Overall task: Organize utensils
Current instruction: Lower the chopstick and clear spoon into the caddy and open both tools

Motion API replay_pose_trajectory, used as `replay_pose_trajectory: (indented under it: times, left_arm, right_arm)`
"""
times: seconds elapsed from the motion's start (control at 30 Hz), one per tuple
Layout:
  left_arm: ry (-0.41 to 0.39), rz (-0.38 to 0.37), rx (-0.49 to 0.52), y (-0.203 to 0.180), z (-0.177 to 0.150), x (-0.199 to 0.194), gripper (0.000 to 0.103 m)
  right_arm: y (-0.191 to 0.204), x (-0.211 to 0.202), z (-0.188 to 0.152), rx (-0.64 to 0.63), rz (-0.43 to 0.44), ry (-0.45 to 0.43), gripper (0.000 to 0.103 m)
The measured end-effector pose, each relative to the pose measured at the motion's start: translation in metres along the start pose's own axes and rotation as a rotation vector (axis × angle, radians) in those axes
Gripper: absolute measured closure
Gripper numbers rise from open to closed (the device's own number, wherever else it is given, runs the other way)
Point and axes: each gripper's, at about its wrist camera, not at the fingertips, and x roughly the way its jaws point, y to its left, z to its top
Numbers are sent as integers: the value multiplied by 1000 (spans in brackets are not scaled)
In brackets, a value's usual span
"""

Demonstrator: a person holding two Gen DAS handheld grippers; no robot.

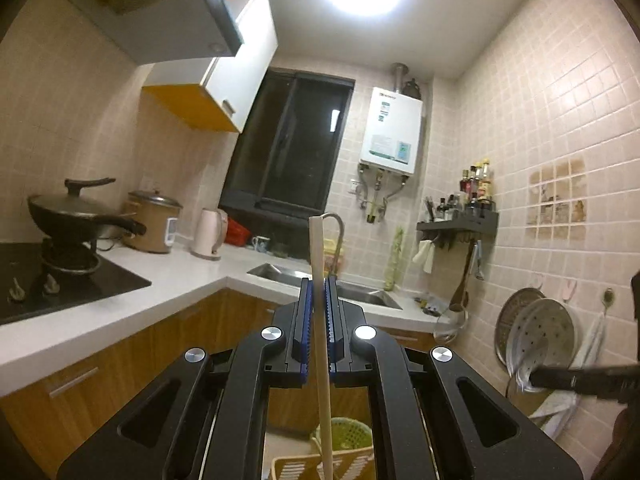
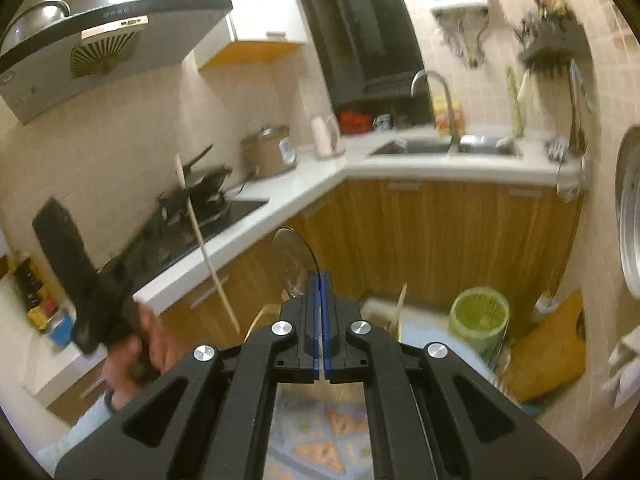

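Observation:
My left gripper [image 1: 319,284] is shut on a pale wooden spatula [image 1: 319,264] that stands upright between its blue pads; its handle runs down past the jaws. The spatula also shows in the right wrist view [image 2: 200,236], held up at the left by the left gripper [image 2: 116,280]. My right gripper [image 2: 319,276] is shut on a metal ladle [image 2: 294,254] whose shiny bowl sticks up just past the fingertips. The ladle's bowl and the right gripper also show at the right edge of the left wrist view [image 1: 528,376].
White L-shaped counter [image 1: 192,276] with a hob and wok [image 1: 80,208], rice cooker [image 1: 154,222], kettle [image 1: 208,234] and sink [image 1: 352,288]. Wall rack [image 1: 458,226] with hanging utensils, steamer trays [image 1: 536,328] on the right wall. Green bin [image 2: 480,316] and a basket [image 1: 320,468] on the floor.

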Motion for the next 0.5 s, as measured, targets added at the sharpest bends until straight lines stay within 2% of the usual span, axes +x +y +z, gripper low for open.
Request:
replay_pose_trajectory:
  times: [0.13, 0.27, 0.33, 0.4, 0.5]
  left_arm:
    - [16, 22, -39, 10, -18, 15, 99]
    - [11, 70, 11, 10, -37, 21, 99]
    - [26, 63, -6, 14, -44, 22, 99]
    - [45, 68, -28, 20, -50, 25, 99]
    - [31, 92, -5, 23, -55, 23, 99]
  right_arm:
    - [15, 32, 0, -73, -83, -6, 103]
    - [27, 66, -16, -145, -146, 36, 103]
    - [32, 78, -26, -181, -177, 43, 103]
    - [34, 86, -37, -216, -186, 38, 103]
    - [35, 98, -49, -228, -187, 56, 103]
